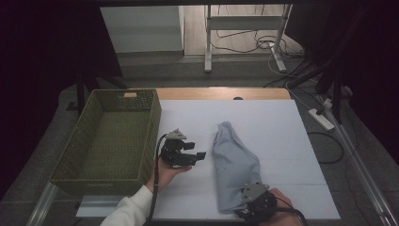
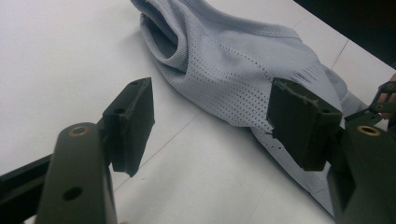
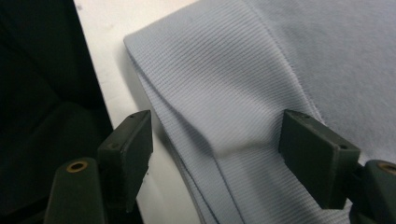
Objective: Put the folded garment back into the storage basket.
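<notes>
Grey garment [image 1: 234,165] lies folded lengthwise on white table [image 1: 282,141], right of woven basket [image 1: 113,136]. Step, as I judge: pinch ribbed hem [image 3: 219,116] at near end. Best take all layers, pads square across edge. My right gripper [image 3: 215,154] spread wide over hem, nothing pinched. My left gripper [image 2: 210,126] hovers beside garment, jaws apart, empty.

Woven basket [image 1: 77,155]: olive green, rectangular, open-topped, standing at the left edge of the white surface [image 1: 282,155]. Wooden strip [image 1: 221,93]: runs along the far edge of the surface. Metal stand [image 1: 207,42]: pale legs on the floor beyond. Cables [image 1: 263,44]: loose on that floor. Power strip [image 1: 321,119]: white, on the floor at right.
</notes>
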`<state>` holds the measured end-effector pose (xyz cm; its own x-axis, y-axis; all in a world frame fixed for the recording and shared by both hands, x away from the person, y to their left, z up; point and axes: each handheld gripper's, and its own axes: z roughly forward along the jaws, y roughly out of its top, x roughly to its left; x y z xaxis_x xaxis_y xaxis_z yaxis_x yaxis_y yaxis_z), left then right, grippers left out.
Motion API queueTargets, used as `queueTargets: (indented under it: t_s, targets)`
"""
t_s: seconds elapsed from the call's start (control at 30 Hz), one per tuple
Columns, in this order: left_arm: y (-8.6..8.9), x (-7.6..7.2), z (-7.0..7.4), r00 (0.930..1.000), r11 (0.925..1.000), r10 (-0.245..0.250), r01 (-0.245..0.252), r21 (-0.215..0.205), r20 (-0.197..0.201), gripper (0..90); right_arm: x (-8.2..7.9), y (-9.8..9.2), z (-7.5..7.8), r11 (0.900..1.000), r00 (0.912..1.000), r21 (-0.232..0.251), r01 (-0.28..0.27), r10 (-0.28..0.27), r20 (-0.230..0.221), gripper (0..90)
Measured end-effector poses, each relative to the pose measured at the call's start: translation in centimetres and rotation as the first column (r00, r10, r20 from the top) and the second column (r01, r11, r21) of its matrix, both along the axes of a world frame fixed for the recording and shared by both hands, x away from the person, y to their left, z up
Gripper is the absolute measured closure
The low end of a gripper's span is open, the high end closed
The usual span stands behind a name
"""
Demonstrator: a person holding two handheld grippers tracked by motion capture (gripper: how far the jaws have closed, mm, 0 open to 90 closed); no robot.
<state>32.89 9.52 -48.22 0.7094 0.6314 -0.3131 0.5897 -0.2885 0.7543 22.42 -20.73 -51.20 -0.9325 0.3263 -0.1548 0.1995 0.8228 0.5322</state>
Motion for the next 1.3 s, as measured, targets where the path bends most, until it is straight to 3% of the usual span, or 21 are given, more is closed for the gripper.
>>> queueTargets:
  t_s: [0.13, 0.27, 0.47, 0.63, 0.87, 1.03, 1.3]
  targets:
    - [-0.1, -0.1, 0.0, 1.0000, 1.0000, -0.002, 0.002, 0.002, 0.001, 32.6, 0.3, 0.2, 0.0, 1.000, 1.0000, -0.006, 0.003, -0.003, 0.005, 27.6]
    - [-0.1, -0.1, 0.0, 1.0000, 1.0000, -0.001, 0.001, 0.001, 0.001, 32.7, 0.5, 0.2, 0.1, 1.000, 0.9997, -0.010, 0.008, -0.007, 0.023, 36.6]
    - [-0.2, 0.0, 0.0, 1.0000, 1.0000, -0.004, 0.004, 0.004, 0.000, 32.6, 0.7, 0.1, 0.2, 0.999, 0.9961, -0.033, 0.009, -0.006, 0.088, 60.6]
    - [-0.3, -0.1, -0.1, 1.0000, 1.0000, -0.006, 0.006, 0.006, 0.000, 32.6, 0.9, 0.0, 0.3, 1.000, 0.9963, -0.010, 0.004, -0.003, 0.086, 76.2]
    - [-0.3, 0.1, -0.2, 1.0000, 1.0000, -0.002, 0.002, 0.007, -0.002, 32.7, 1.4, -0.2, 0.5, 0.998, 0.9994, 0.070, 0.007, -0.010, 0.034, 78.7]
    - [-0.2, 0.1, -0.2, 1.0000, 1.0000, -0.001, 0.001, 0.008, -0.002, 32.6, 1.2, 0.7, 0.9, 0.994, 0.9993, 0.111, -0.018, 0.014, 0.035, 78.8]
    - [-0.2, 0.1, -0.2, 1.0000, 0.9999, 0.003, -0.003, 0.010, -0.002, 32.6, 1.2, 1.3, 1.1, 0.982, 0.9994, 0.184, -0.034, 0.034, 0.000, 78.9]
